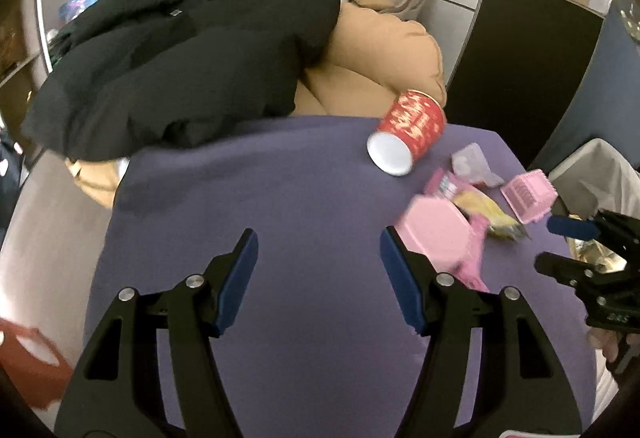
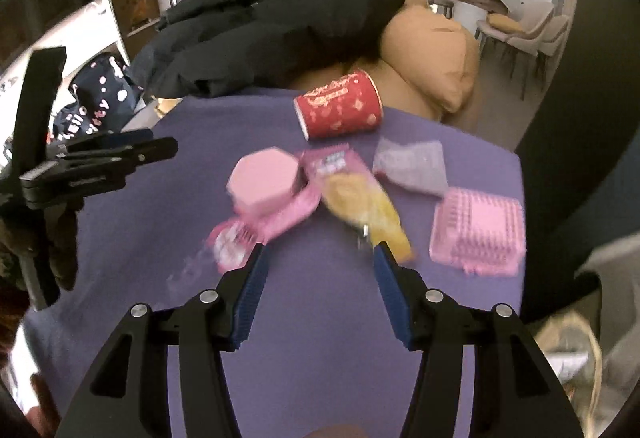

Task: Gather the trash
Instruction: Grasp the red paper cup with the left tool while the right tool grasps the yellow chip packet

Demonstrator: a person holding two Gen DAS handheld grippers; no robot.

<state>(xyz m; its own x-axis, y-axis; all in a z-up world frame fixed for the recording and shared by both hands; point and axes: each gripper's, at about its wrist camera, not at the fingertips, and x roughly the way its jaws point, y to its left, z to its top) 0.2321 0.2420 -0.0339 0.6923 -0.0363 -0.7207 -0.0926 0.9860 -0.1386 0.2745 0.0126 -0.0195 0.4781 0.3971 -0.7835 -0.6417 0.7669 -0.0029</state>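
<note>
Across the purple bench (image 2: 312, 338), centre of the right wrist view, the trash lies loose in a cluster: red paper cup (image 2: 340, 110) tipped on its side at the far edge, pink-and-yellow snack wrapper (image 2: 360, 206) below it, crumpled clear wrapper (image 2: 412, 166) to the right. Pink octagonal case (image 2: 266, 178) and pink bristled block (image 2: 478, 234) flank the wrapper; whether these count as trash I cannot tell. Right gripper (image 2: 318, 262) stands wide, nothing between the pads, its tips just short of the wrapper's near end; probably lined up for that piece next. Left gripper (image 1: 318, 250) is likewise wide and empty, over bare cloth at lower centre of its view, well apart from the cup (image 1: 408, 130). Likely the empty jaws mean both are between picks. Black jacket (image 2: 280, 22) drapes over tan cushions (image 2: 436, 50) just behind the cup, crowding any reach from the far side. A bag-like opening (image 2: 568, 350) at lower right is too blurred to identify.
</note>
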